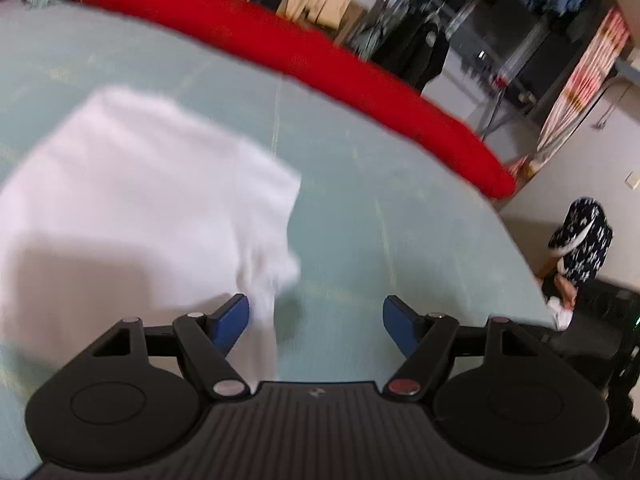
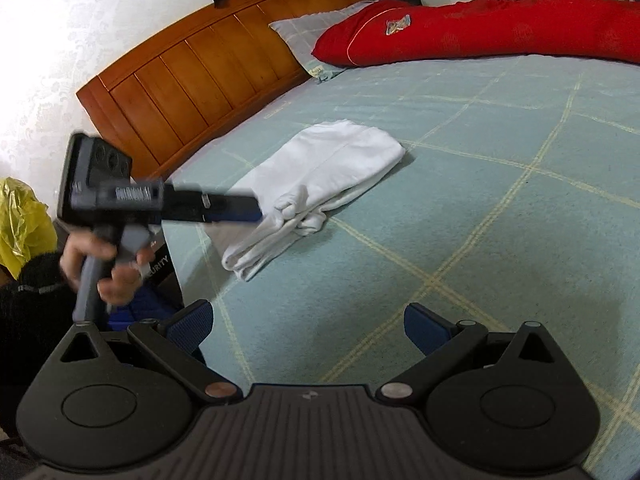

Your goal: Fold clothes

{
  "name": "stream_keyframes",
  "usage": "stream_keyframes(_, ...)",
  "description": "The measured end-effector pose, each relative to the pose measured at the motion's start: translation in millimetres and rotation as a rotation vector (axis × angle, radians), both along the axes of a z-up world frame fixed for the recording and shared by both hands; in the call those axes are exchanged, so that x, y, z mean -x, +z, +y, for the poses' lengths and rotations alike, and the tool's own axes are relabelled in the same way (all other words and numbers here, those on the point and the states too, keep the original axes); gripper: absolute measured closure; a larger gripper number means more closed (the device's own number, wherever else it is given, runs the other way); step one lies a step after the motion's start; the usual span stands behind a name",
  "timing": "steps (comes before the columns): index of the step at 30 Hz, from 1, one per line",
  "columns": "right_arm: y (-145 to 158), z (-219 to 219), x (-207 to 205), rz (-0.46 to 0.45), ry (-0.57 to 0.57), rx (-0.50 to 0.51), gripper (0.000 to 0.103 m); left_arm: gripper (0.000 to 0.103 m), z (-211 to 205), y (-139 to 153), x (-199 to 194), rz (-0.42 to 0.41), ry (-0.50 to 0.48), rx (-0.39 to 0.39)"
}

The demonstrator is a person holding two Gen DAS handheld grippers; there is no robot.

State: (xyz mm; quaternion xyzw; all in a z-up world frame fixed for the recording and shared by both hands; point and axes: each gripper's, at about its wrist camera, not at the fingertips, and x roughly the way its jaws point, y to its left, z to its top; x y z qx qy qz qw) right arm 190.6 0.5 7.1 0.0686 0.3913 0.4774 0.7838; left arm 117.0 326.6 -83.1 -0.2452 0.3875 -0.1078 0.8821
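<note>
Hand-held grippers: left (image 1: 316,320), right (image 2: 308,328), both released | white garment (image 2: 320,168): one, folded | red pillow (image 2: 480,28): one

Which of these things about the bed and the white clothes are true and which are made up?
1. The white garment lies on a light green checked bedsheet. True.
2. The right hand-held gripper is squeezing the white garment. False: its jaws are open and empty, over bare sheet.
3. A long red pillow lies along the far side of the bed. True.
4. The headboard is made of shiny metal. False: it is brown wood.
5. The left hand-held gripper is shut tight. False: its jaws stand apart with nothing pinched between them, beside the garment's edge.
</note>
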Motion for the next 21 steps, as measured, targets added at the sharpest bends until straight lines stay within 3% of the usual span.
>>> stream_keyframes(4,2,4,7,-0.015,0.016,0.017,0.000,0.029,2,10,17,-0.044,0.021,-0.046)
stream_keyframes(7,7,6,14,-0.063,0.022,0.042,0.000,0.028,9,31,32,-0.144,0.063,-0.176)
stream_keyframes(10,11,12,21,-0.102,0.034,0.072,0.000,0.028,32,38,29,-0.162,0.164,-0.259)
stream_keyframes(18,13,22,34,-0.185,0.055,0.153,0.000,0.030,99,-4,31,-0.006,0.359,-0.195)
stream_keyframes(21,13,22,37,-0.225,0.053,0.190,0.000,0.030,108,1,44,-0.023,0.397,-0.170)
